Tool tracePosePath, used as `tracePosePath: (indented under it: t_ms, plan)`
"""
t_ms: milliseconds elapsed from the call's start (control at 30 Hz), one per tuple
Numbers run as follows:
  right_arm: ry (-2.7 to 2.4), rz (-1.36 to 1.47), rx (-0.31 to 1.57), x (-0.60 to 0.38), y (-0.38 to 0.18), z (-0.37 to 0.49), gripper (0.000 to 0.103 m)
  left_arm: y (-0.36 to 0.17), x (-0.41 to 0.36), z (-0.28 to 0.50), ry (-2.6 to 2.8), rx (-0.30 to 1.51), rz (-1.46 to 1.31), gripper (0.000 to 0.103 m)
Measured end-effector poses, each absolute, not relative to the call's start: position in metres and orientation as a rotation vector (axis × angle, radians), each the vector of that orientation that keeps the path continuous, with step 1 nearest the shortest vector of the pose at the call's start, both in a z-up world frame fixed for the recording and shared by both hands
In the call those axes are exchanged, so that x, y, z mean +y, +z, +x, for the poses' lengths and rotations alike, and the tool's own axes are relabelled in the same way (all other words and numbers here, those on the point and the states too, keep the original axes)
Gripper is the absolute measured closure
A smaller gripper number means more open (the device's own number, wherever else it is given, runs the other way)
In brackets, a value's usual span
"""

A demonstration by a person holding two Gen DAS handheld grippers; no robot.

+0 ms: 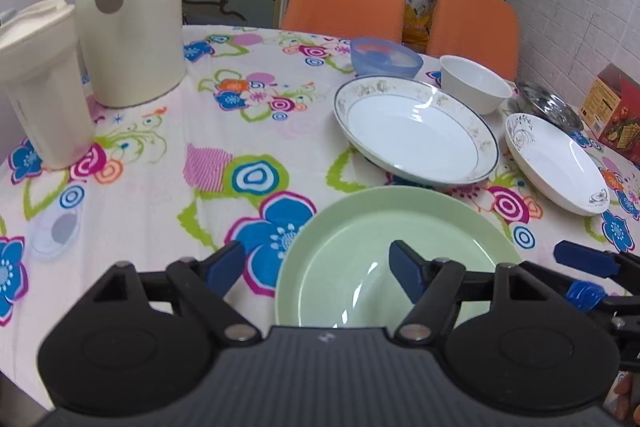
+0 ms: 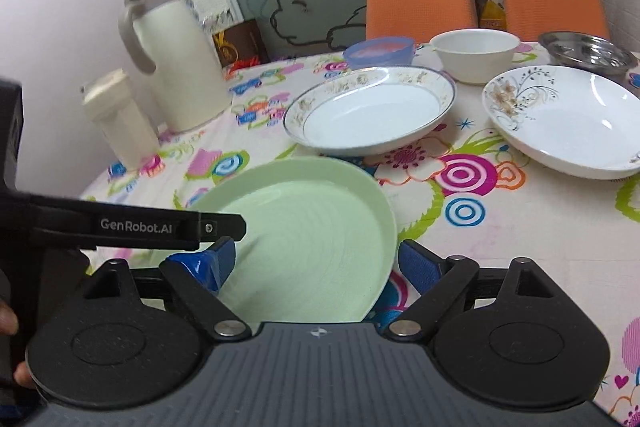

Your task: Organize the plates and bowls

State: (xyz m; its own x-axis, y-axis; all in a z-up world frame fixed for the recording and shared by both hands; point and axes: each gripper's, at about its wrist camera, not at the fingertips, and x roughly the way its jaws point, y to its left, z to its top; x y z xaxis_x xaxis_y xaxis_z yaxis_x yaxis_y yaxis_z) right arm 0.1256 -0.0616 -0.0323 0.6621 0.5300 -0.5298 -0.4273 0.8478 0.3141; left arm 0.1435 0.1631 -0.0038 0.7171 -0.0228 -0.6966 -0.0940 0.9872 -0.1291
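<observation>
Close below both cameras, at about 6 o'clock on the tabletop (image 1: 168,131), lies the green plate (image 1: 360,247), flat on the flowered cloth. My left tongs (image 1: 316,265) stand open: one blue pad hangs over the bare cloth beside the plate's rim, the other over its well, and nothing is pinched. My right tongs (image 2: 316,261) are open too, with the plate's near part between the pads, but I see no pressing on it. From the left wrist view they come in from 3 o'clock.

At 12 o'clock from the green plate sits the gold-rimmed plate (image 2: 368,111), a little tilted, as if its far side rests on something I cannot see. At 2 o'clock is the flower-sprig plate (image 2: 568,119). Behind them stand the white bowl (image 2: 474,53), the blue bowl (image 2: 378,51) and the steel dish (image 2: 586,53).

What worries me:
- Both tongs work over the same plate and are very near each other, so I judge they could knock together.
- A glazed rim is slippery; a grip on only the edge could let the plate swing or drop.
- If I push the green plate forward, it may strike the tilted plate and shift it.
- The cream jug (image 1: 128,7) and cream canister (image 1: 40,83), at 10 o'clock, are tall; a wide swing of the left hand could tip them.
</observation>
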Motion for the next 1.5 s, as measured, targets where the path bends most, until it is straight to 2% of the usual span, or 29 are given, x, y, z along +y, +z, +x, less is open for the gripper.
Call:
tracePosePath:
  t_ms: [333, 867, 1300, 1500]
  plan:
    - [0.485, 0.095, 0.662, -0.069, -0.028, 0.155, 0.027, -0.01, 0.164, 0.151, 0.035, 0.78, -0.131, 0.03]
    - [0.449, -0.108, 0.586, -0.057, -0.005, 0.224, 0.027, 0.007, 0.169, 0.221, 0.07, 0.739, -0.022, 0.029]
    - [0.434, -0.153, 0.597, -0.039, -0.022, 0.296, 0.027, -0.002, 0.171, 0.282, 0.039, 0.789, -0.063, 0.029]
    - [0.448, -0.139, 0.686, -0.033, -0.04, 0.321, 0.026, -0.009, 0.167, 0.295, 0.022, 0.8, -0.051, 0.029]
